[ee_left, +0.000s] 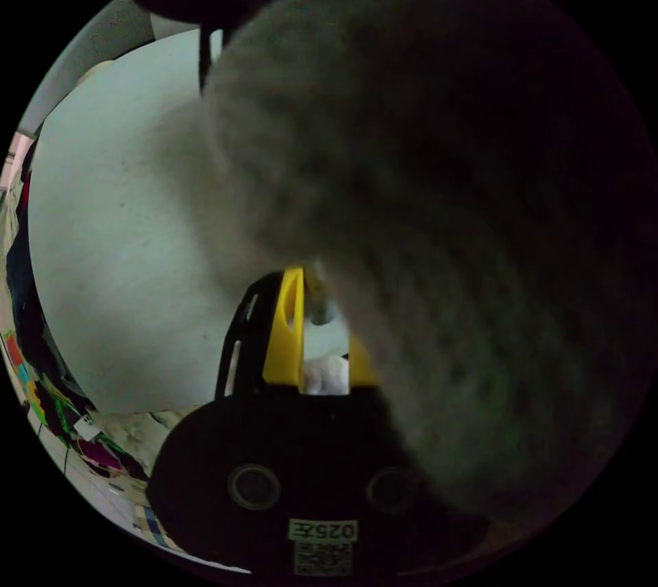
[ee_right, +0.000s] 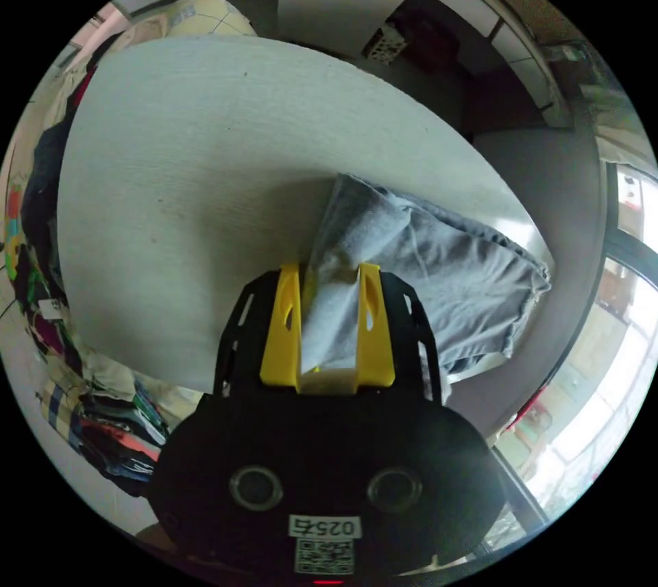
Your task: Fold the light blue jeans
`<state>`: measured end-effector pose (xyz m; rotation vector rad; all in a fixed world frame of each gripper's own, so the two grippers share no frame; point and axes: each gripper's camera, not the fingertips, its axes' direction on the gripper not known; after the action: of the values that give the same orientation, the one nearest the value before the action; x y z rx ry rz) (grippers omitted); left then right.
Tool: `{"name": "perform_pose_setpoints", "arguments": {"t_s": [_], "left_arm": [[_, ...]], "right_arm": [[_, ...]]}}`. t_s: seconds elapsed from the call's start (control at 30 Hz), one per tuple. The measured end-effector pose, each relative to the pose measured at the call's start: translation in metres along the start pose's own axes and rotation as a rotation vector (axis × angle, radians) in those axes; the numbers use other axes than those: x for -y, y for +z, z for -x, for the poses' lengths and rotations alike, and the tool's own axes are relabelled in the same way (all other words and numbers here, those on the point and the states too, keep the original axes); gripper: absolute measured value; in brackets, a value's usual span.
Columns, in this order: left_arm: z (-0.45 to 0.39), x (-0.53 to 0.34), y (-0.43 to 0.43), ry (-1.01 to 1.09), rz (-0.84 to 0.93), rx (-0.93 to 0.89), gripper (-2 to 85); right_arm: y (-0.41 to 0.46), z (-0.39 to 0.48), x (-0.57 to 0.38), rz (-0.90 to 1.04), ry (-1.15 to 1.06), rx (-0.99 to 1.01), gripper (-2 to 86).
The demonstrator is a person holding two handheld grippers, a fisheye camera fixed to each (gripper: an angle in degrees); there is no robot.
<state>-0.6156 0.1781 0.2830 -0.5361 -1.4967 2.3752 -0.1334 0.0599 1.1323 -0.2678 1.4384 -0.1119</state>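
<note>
While my right gripper [ee_right: 329, 303] has its yellow jaws pressed on a bunched fold of the pale blue-grey denim jeans [ee_right: 439, 272], which lie at the near edge of the round white surface [ee_right: 192, 155], I judge a fold underway; my left gripper [ee_left: 319, 340] sits under draped cloth, its hold beyond telling; next, carry the fold across; no containers.

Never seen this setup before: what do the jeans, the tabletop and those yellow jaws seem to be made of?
Jeans: soft pale woven cloth, probably denim, creased and matte. Table: looks like pale wood or laminate, faint grain lines. Right gripper: jaws apparently rigid moulded plastic, smooth yellow with cut-out slots.
</note>
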Motion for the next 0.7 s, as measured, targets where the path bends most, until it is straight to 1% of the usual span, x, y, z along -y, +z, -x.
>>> {"name": "perform_pose_setpoints", "arguments": {"t_s": [0.07,0.1,0.2,0.27,0.33,0.4,0.47,0.5,0.6,0.7], "left_arm": [[-0.001,-0.002,0.001,0.03,-0.002,0.029,7.7],[-0.003,-0.003,0.001,0.044,-0.004,0.041,7.7],[-0.005,-0.005,0.003,0.094,-0.002,0.072,7.4],[0.005,-0.004,0.004,0.074,0.003,0.045,6.5],[0.011,-0.007,0.006,0.111,-0.014,0.021,5.6],[0.019,-0.011,0.005,0.142,-0.037,-0.029,4.7],[0.034,-0.017,0.001,0.152,-0.058,-0.14,3.8],[0.037,-0.02,-0.001,0.15,-0.066,-0.162,3.7],[0.048,-0.041,-0.015,0.124,-0.121,-0.196,3.3],[0.055,-0.066,-0.039,0.095,-0.166,-0.215,3.0]], "right_arm": [[-0.001,-0.017,0.001,-0.005,-0.007,0.106,11.8],[-0.001,-0.022,0.001,-0.009,0.001,0.116,11.5],[-0.002,-0.019,-0.004,-0.048,-0.069,0.073,10.6],[-0.002,-0.017,-0.003,-0.051,-0.052,0.05,9.3],[0.0,-0.019,-0.003,-0.057,-0.033,0.042,7.5],[0.001,-0.019,-0.005,-0.061,-0.068,0.015,5.8],[0.004,-0.024,-0.008,-0.054,-0.128,0.006,4.6],[0.005,-0.027,-0.008,-0.05,-0.131,0.021,4.5],[0.007,-0.044,-0.008,-0.029,-0.16,0.157,4.1],[0.005,-0.052,-0.016,-0.041,-0.291,0.301,4.0]]}}
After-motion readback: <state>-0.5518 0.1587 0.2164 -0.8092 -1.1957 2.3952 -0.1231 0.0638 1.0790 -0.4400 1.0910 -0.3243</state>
